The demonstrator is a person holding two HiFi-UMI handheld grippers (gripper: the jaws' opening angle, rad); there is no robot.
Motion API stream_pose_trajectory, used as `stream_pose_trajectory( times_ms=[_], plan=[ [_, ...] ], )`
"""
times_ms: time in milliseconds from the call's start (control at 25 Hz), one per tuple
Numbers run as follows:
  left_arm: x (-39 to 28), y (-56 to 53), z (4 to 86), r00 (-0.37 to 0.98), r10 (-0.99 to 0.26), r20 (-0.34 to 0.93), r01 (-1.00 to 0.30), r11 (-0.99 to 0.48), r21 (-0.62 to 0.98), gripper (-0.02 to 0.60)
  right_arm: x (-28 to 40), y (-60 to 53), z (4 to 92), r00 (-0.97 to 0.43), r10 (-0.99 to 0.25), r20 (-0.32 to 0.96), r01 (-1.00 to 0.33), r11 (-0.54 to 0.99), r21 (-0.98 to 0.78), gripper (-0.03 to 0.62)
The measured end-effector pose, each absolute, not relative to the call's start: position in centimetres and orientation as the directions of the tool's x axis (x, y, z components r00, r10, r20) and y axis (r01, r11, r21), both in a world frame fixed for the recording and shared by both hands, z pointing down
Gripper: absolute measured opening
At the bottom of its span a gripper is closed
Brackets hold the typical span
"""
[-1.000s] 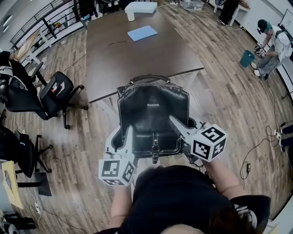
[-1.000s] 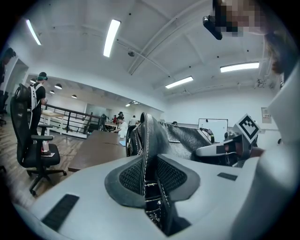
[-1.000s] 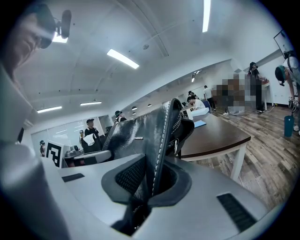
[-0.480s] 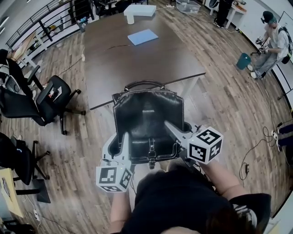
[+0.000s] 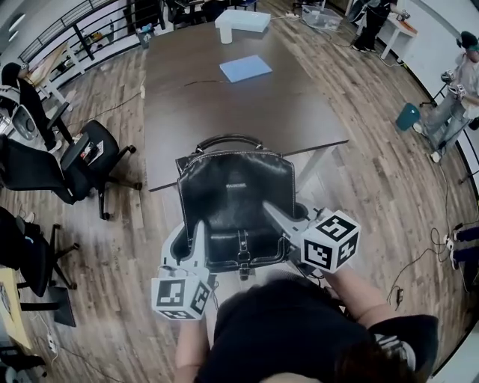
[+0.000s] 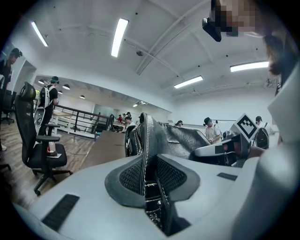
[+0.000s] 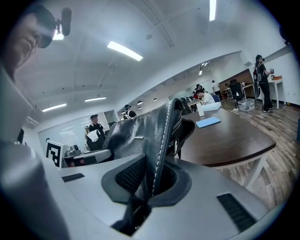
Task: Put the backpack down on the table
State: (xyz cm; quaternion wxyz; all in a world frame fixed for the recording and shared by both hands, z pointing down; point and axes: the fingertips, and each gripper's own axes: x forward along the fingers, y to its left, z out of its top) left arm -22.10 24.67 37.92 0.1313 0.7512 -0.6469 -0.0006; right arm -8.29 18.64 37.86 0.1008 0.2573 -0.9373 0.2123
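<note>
A black leather backpack [image 5: 238, 196] hangs in the air between my two grippers, its top handle [image 5: 227, 140] reaching just over the near edge of the long dark brown table [image 5: 224, 97]. My left gripper [image 5: 197, 233] is shut on the backpack's left side seam [image 6: 146, 154]. My right gripper [image 5: 274, 215] is shut on its right side seam [image 7: 161, 150]. In both gripper views the stitched leather edge sits pinched between the black pads. The bag's bottom is hidden behind my arms.
A light blue sheet [image 5: 245, 68] lies farther along the table and a white box [image 5: 242, 23] stands at its far end. Black office chairs [image 5: 93, 157] stand to the left on the wooden floor. A person [image 5: 456, 90] stands at the right.
Both grippers have carried the backpack forward toward the table; its handle now overlaps the table's near edge. The grip on both sides is unchanged.
</note>
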Motion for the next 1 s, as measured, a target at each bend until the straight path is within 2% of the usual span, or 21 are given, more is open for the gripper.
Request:
stream_pose_trajectory(
  times_ms=[360,1000],
  plan=[
    [-23.1,15.8,36.4,0.115,-0.981,0.159,-0.981,-0.087,0.171,0.092,-9.5,9.4,36.6,-0.879,-0.403,0.256,-0.472,0.809,-0.35,0.048],
    [-19.2,-0.2,33.1,0.182,-0.977,0.116,-0.973,-0.162,0.166,0.089,-5.7,-6.5,33.5,-0.867,-0.456,0.201,-0.497,0.817,-0.292,0.049]
  ],
)
